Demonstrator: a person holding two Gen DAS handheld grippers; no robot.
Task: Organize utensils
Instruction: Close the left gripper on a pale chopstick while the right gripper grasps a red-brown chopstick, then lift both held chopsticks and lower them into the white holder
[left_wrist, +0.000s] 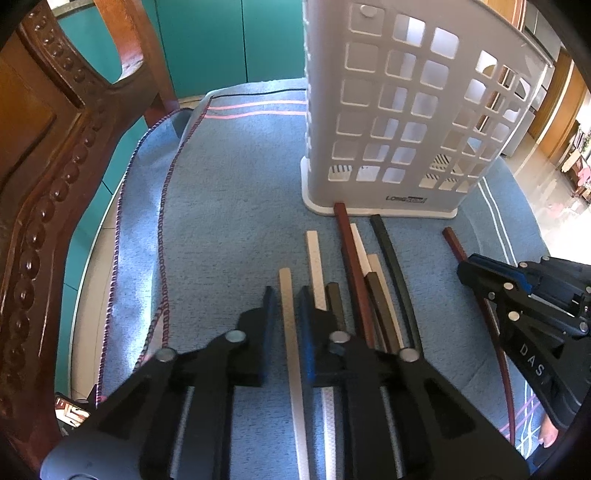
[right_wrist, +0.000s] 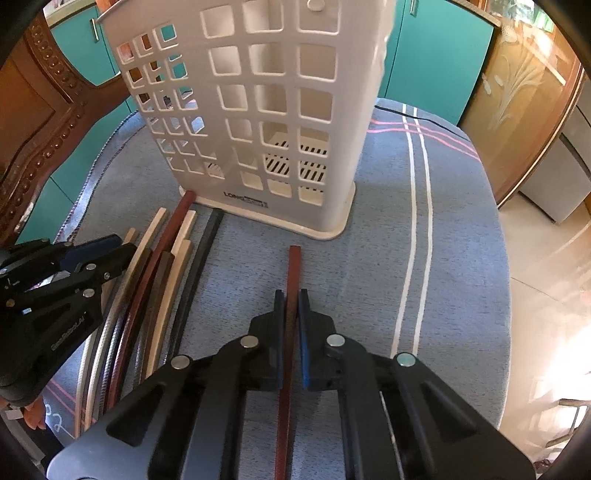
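Blue-towelled surface (right_wrist: 461, 258): right claw (right_wrist: 291, 306) pinching lone reddish-brown chopstick (right_wrist: 294, 266), left claw (left_wrist: 286, 299) spread astride pale chopstick (left_wrist: 286, 295); next, probably lifting into white slotted plastic holder (right_wrist: 258, 110).

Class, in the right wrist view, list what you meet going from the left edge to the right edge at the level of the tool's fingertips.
Left tool → bundle of chopsticks → brown chopstick between the right tool fingers → white stripes on the blue cloth → floor.
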